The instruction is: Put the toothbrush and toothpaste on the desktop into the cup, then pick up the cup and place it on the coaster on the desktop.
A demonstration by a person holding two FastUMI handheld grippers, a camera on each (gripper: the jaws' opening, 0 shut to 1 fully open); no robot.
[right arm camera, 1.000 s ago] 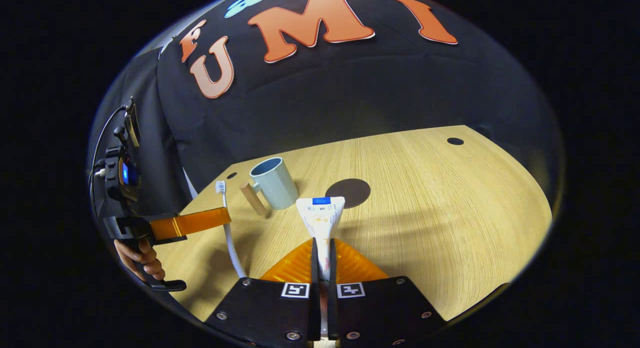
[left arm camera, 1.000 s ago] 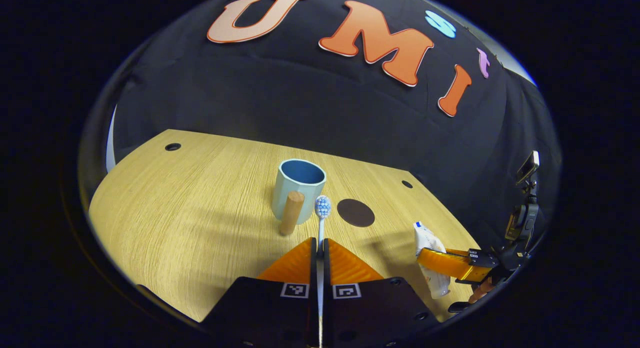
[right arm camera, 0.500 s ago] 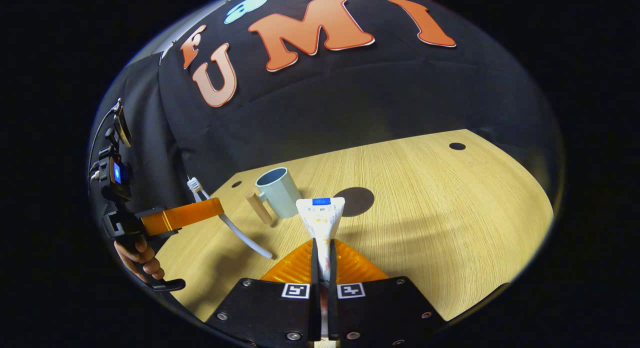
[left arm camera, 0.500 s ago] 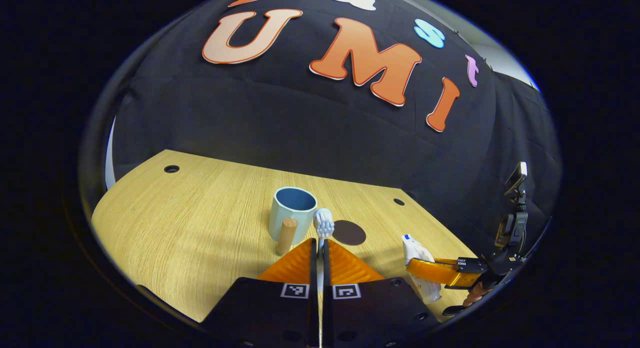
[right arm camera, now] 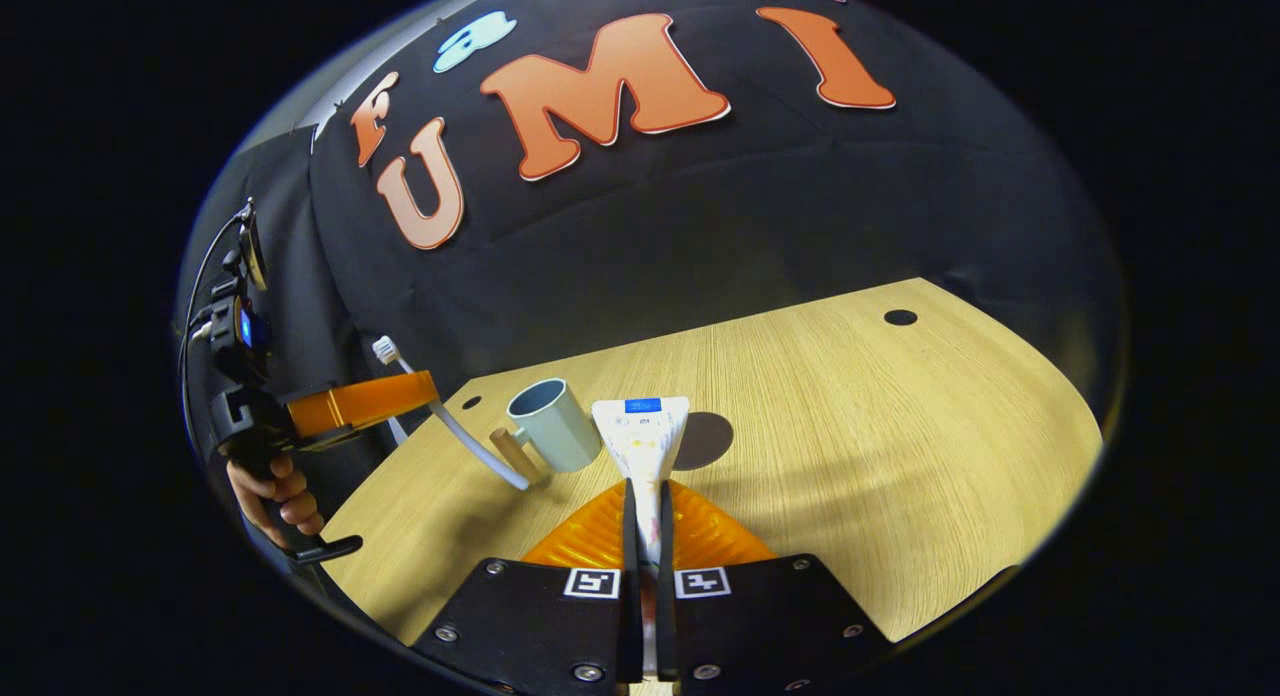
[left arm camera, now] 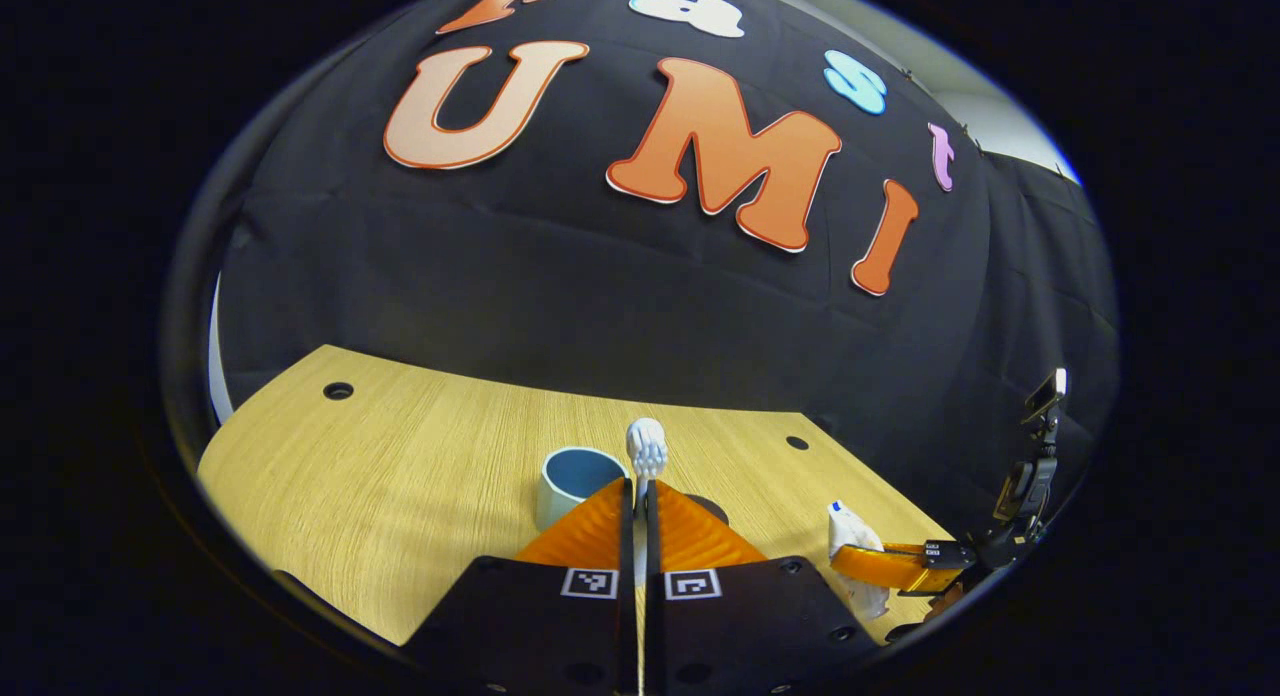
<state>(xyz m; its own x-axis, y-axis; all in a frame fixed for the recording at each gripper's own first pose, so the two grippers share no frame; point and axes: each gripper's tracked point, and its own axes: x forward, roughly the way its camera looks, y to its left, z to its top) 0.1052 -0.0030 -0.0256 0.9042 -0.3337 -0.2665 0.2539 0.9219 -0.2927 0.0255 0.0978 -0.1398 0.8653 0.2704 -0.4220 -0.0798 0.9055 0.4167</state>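
Observation:
My left gripper [left arm camera: 638, 491] is shut on a white toothbrush [left arm camera: 646, 449], whose bristled head sticks up past the fingertips. Just beyond and left of them stands the pale blue cup [left arm camera: 573, 481], partly hidden. In the right gripper view that left gripper [right arm camera: 385, 398] hangs above the table's left part, with the toothbrush [right arm camera: 455, 431] slanting down toward the cup [right arm camera: 546, 423] and its wooden handle [right arm camera: 509, 454]. My right gripper [right arm camera: 645, 496] is shut on the white toothpaste tube [right arm camera: 641, 438], held upright. A dark round coaster [right arm camera: 702, 440] lies right of the cup.
The wooden desktop [right arm camera: 860, 426] has small round holes near its corners [right arm camera: 900, 317] [left arm camera: 338, 390]. A hand [right arm camera: 275, 496] holds the left gripper's grip. In the left gripper view the right gripper [left arm camera: 885, 566] with the tube [left arm camera: 855, 551] sits at the far right.
My left gripper has risen and tilted up, so the cup sank low in its view and the toothbrush swung from upright to slanting. The right gripper stayed almost still with the tube.

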